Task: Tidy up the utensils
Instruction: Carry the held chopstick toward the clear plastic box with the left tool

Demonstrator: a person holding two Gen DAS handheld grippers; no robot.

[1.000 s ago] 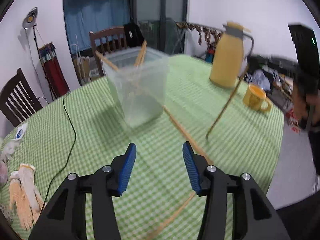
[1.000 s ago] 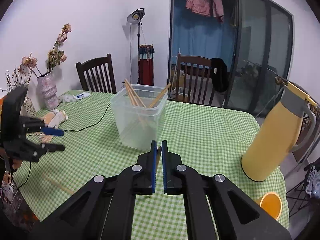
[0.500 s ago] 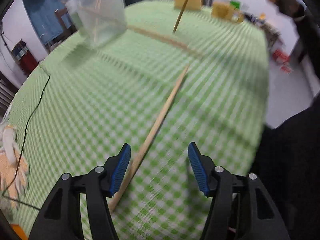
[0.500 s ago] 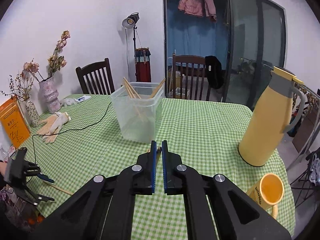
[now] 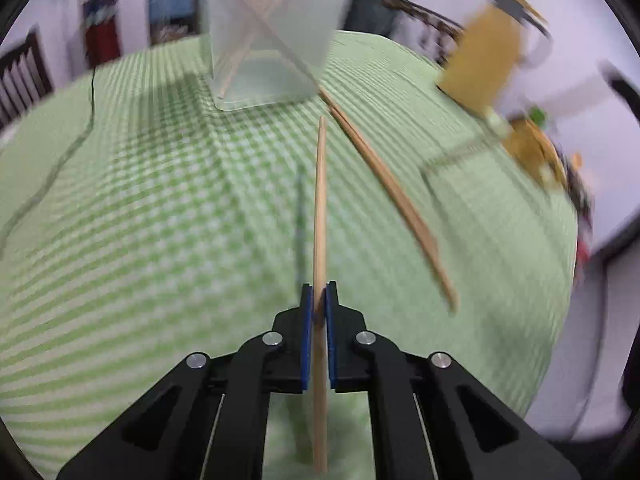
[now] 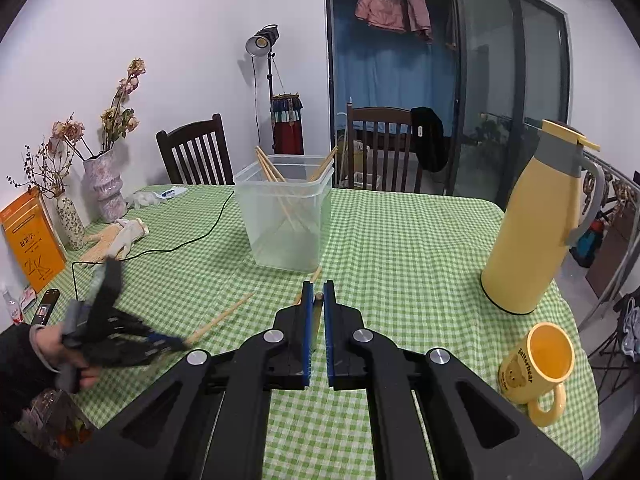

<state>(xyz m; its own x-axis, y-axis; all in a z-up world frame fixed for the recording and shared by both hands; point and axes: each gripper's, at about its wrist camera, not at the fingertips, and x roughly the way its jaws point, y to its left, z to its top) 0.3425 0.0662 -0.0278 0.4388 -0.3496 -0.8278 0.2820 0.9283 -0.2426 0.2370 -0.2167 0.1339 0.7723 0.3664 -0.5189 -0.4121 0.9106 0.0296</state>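
Green-checked surface [image 5: 160, 208] under both grippers: left gripper [image 5: 319, 308] clamps one chopstick [image 5: 320, 208]; right gripper [image 6: 319, 304] pinches another chopstick end [image 6: 319, 297]. Either thin stick may pivot and miss the clear bin [image 6: 286, 216].

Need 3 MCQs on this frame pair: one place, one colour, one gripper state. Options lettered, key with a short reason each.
1. Where does the clear plastic tub stand on the green checked tablecloth?
A. left of the yellow thermos jug
B. right of the jug
C. on a chair

2. What colour is the bear-print mug?
A. white
B. yellow
C. red

3. What is the left gripper doing?
A. open over the cloth
B. shut on a black cable
C. shut on a wooden chopstick

Key: 1 A, the right wrist view shows the tub left of the jug. 2 B, the mug is yellow inside and out. 3 C, the blue pads press the stick from both sides.
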